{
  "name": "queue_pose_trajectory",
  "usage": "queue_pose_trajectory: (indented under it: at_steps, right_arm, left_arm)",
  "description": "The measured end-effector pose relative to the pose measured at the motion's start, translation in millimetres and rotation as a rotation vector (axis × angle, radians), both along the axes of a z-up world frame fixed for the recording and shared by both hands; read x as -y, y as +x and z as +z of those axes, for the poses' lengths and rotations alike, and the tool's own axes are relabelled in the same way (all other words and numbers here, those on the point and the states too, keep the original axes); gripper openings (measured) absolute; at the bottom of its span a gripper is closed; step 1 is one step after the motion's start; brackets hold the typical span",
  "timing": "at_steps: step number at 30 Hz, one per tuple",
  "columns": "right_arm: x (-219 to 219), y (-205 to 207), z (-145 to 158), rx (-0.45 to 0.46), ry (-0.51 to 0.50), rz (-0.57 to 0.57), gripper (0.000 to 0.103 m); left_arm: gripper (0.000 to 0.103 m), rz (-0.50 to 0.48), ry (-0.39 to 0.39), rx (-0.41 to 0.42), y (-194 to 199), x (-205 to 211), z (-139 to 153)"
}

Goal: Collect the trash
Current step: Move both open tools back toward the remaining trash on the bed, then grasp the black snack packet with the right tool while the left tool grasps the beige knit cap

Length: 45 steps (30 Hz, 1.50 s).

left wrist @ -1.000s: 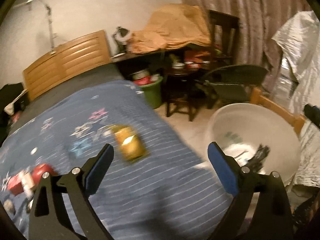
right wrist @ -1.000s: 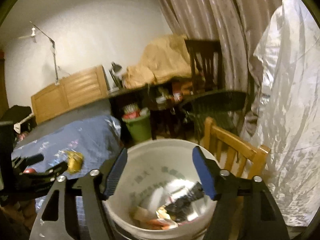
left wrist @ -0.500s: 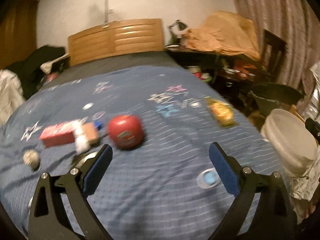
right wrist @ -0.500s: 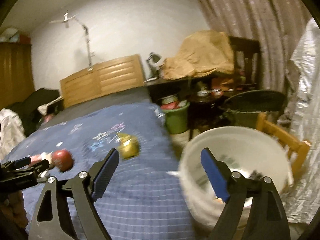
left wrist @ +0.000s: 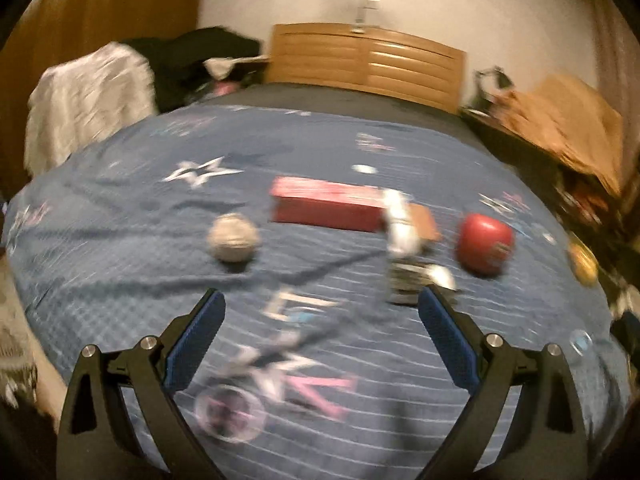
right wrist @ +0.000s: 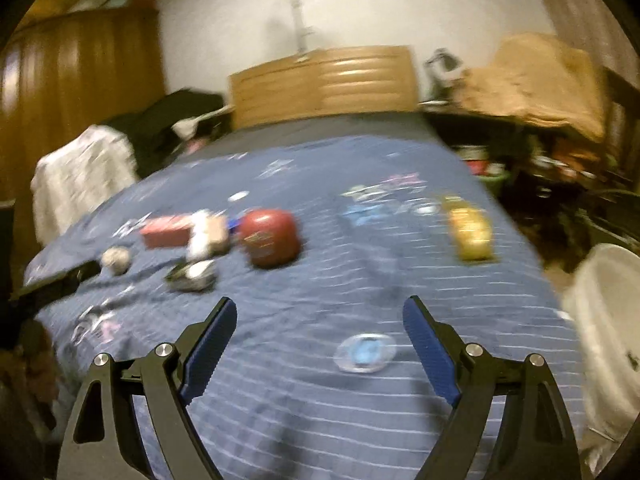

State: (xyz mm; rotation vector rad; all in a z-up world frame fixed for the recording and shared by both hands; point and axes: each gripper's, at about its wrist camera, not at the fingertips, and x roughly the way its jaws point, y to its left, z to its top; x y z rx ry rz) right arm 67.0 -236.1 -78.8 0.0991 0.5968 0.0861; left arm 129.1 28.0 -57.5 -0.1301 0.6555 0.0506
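Trash lies scattered on a blue bedspread [left wrist: 120,240] [right wrist: 320,380]. A long red box [left wrist: 326,204] [right wrist: 166,231], a crumpled paper ball [left wrist: 234,238] [right wrist: 116,260], a white wrapper [left wrist: 400,224] [right wrist: 202,236], a dark foil wrapper [left wrist: 412,282] [right wrist: 192,274], a round red container [left wrist: 484,244] [right wrist: 270,236] and a yellow packet [right wrist: 470,232] [left wrist: 584,266] lie there. A clear round lid [right wrist: 365,352] rests just ahead of my right gripper [right wrist: 320,320]. Both it and my left gripper [left wrist: 320,316] stand open and empty above the bed. The white bucket [right wrist: 608,320] sits at the right edge.
A wooden headboard [left wrist: 366,64] stands at the far end of the bed. White and dark clothes [left wrist: 88,100] pile up on the left. A cluttered dark table [right wrist: 540,152] under tan cloth stands on the right. A brown wardrobe [right wrist: 80,92] fills the left wall.
Both grippers have swung left from the white bucket to over the bed. The bucket has slid to the right edge, and the trash on the bedspread now lies ahead. The right jaws stand wider.
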Motion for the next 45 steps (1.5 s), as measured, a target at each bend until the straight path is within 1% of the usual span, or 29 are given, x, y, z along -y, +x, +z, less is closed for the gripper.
queue_pose_trajectory:
  at_steps: [2, 4, 7, 9, 11, 16, 18, 21, 22, 25, 28, 29, 30, 32, 33, 34, 35, 36, 37, 38, 39, 40, 43, 45]
  right_arm:
    - [-23.0, 8.5, -4.3, -0.022, -0.015, 0.056, 0.085]
    - [-45.6, 20.5, -6.9, -0.044, -0.028, 0.113, 0.085]
    - [-66.0, 32.8, -4.8, -0.054, -0.026, 0.162, 0.085]
    - [-79.7, 47.8, -2.1, -0.066, -0.022, 0.21, 0.085]
    - [-94.2, 62.1, -4.5, -0.088, -0.026, 0.249, 0.085]
    - [-132.0, 97.4, -10.2, -0.131, -0.053, 0.334, 0.085]
    - [-136.3, 108.6, -13.5, -0.145, -0.054, 0.345, 0.085]
    - [-142.6, 127.8, -24.8, -0.194, -0.043, 0.356, 0.085]
    - [-144.4, 133.0, -28.2, -0.199, -0.043, 0.354, 0.085]
    - [-149.6, 143.4, -35.8, -0.214, -0.053, 0.365, 0.085]
    - [-153.3, 152.3, -43.2, -0.229, -0.064, 0.385, 0.085]
    - [-154.6, 157.2, -47.5, -0.247, -0.065, 0.394, 0.085]
    - [-154.7, 160.5, -50.9, -0.262, -0.064, 0.396, 0.085]
    - [-154.7, 165.9, -56.4, -0.283, -0.053, 0.398, 0.084]
    - [-154.4, 168.6, -58.4, -0.289, -0.045, 0.396, 0.079]
    - [-154.3, 170.9, -60.4, -0.296, -0.037, 0.398, 0.069]
    - [-154.8, 173.0, -63.0, -0.308, -0.033, 0.402, 0.063]
    - [-155.5, 174.5, -65.9, -0.318, -0.034, 0.402, 0.057]
    - [-155.9, 174.5, -67.6, -0.319, -0.035, 0.401, 0.051]
    - [-156.2, 174.0, -68.5, -0.316, -0.033, 0.4, 0.045]
    - [-154.3, 173.3, -68.0, -0.315, -0.02, 0.406, 0.035]
    - [-154.4, 171.3, -67.3, -0.312, -0.014, 0.407, 0.028]
    - [-152.2, 160.7, -62.5, -0.293, -0.002, 0.403, 0.017]
    - [-148.8, 151.0, -58.2, -0.28, 0.001, 0.395, 0.012]
  left_arm:
    - [0.094, 0.022, -0.022, -0.01, 8.1, -20.9, -1.6]
    - [0.094, 0.002, -0.036, -0.026, 20.6, -34.1, -3.4]
    - [0.094, 0.002, -0.022, -0.032, 36.9, -44.1, -9.3]
    - [0.094, 0.014, -0.03, -0.046, 51.2, -51.1, -15.6]
    - [0.094, 0.017, -0.04, -0.061, 63.9, -55.5, -19.7]
    - [0.093, 0.02, -0.025, -0.069, 90.4, -62.6, -25.0]
    - [0.093, 0.027, -0.029, -0.091, 99.2, -66.4, -30.6]
    - [0.09, 0.008, -0.076, -0.133, 106.8, -72.2, -40.1]
    - [0.09, 0.003, -0.089, -0.136, 107.9, -74.3, -41.9]
    - [0.09, -0.02, -0.132, -0.111, 101.9, -79.0, -40.2]
    - [0.09, -0.029, -0.135, -0.12, 103.2, -77.4, -43.7]
    - [0.09, -0.032, -0.132, -0.129, 103.7, -75.7, -45.3]
    - [0.089, -0.031, -0.127, -0.137, 106.1, -75.7, -47.3]
    - [0.071, -0.031, -0.122, -0.159, 110.0, -74.7, -51.9]
    - [0.069, -0.028, -0.122, -0.172, 112.9, -74.8, -54.6]
    - [0.064, -0.02, -0.122, -0.183, 114.6, -75.7, -57.2]
    - [0.059, -0.009, -0.126, -0.196, 116.6, -77.7, -59.7]
    - [0.057, 0.001, -0.132, -0.203, 117.5, -79.6, -61.1]
    - [0.052, 0.007, -0.137, -0.206, 117.5, -81.7, -62.2]
    - [0.05, 0.013, -0.14, -0.206, 117.9, -82.5, -62.5]
    - [0.045, 0.018, -0.139, -0.204, 117.8, -83.1, -62.4]
    - [0.04, 0.021, -0.142, -0.199, 117.0, -83.8, -62.2]
    - [0.036, 0.016, -0.15, -0.188, 115.3, -85.0, -60.4]
    - [0.034, 0.007, -0.141, -0.177, 110.7, -83.0, -56.9]
